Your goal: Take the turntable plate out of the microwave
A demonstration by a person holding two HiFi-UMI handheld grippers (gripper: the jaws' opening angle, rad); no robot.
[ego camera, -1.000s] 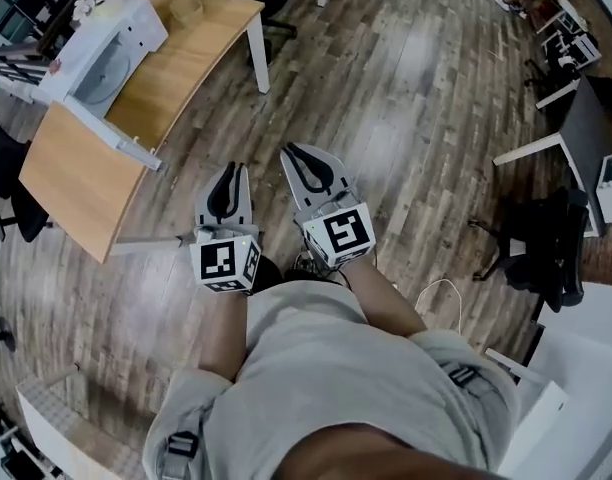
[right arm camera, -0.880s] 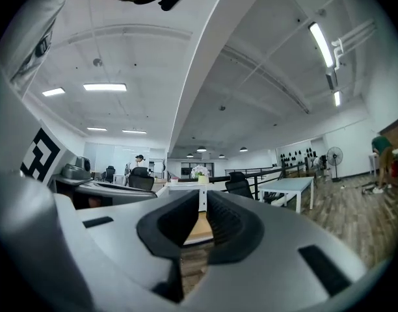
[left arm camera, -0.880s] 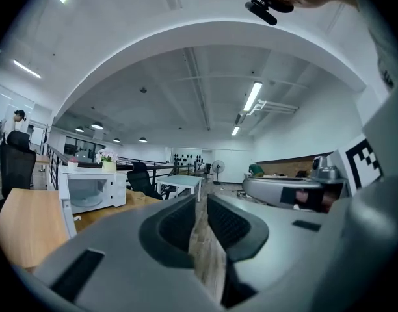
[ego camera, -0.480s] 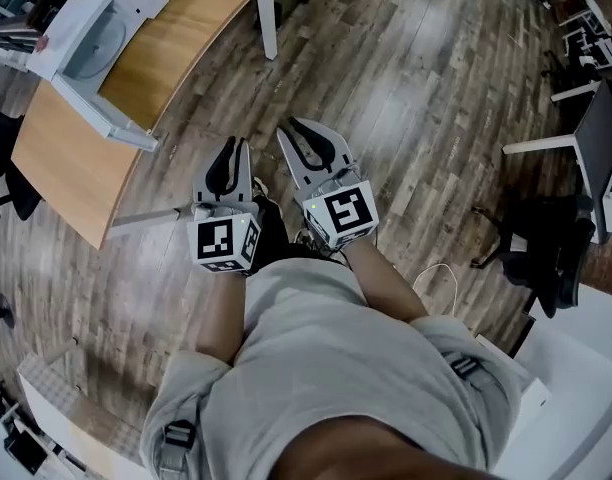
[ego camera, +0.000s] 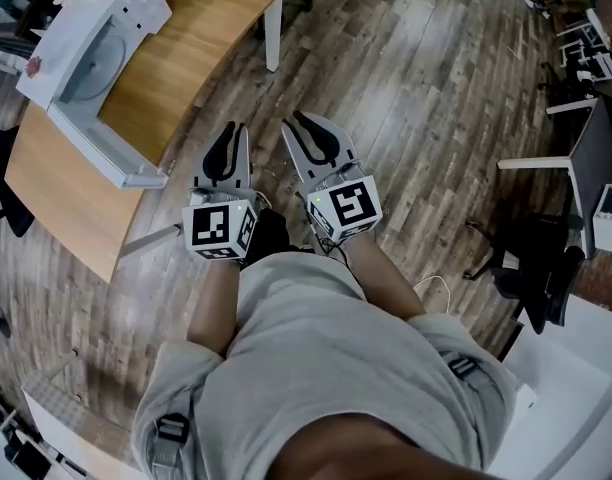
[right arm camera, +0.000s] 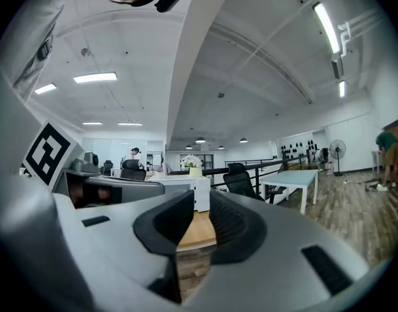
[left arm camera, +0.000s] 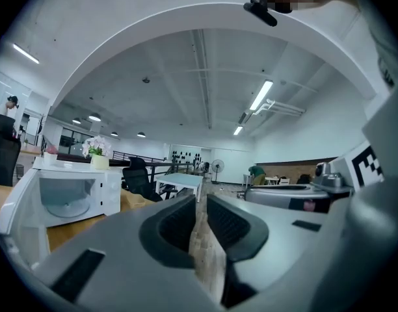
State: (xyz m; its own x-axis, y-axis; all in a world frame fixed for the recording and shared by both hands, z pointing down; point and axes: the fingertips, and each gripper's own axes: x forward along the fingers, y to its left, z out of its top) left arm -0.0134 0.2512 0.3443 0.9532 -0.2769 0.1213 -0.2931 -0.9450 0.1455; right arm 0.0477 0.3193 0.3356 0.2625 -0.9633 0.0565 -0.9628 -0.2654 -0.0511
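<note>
The turntable plate sits inside the microwave, ahead-left of the nearer left hand-held gripper, which is narrowly parted and empty like the right hand-held gripper, whose jaws have just been opening.

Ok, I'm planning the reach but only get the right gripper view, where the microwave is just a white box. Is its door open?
Observer: Yes. In the head view the microwave sits on the table with its door swung wide open.
Operator: Is the plate in there?
Observer: It is. The left gripper view looks straight into the cavity, and the plate lies flat inside.
Operator: And the left gripper?
Observer: The left gripper is open, with nothing between its jaws.
</note>
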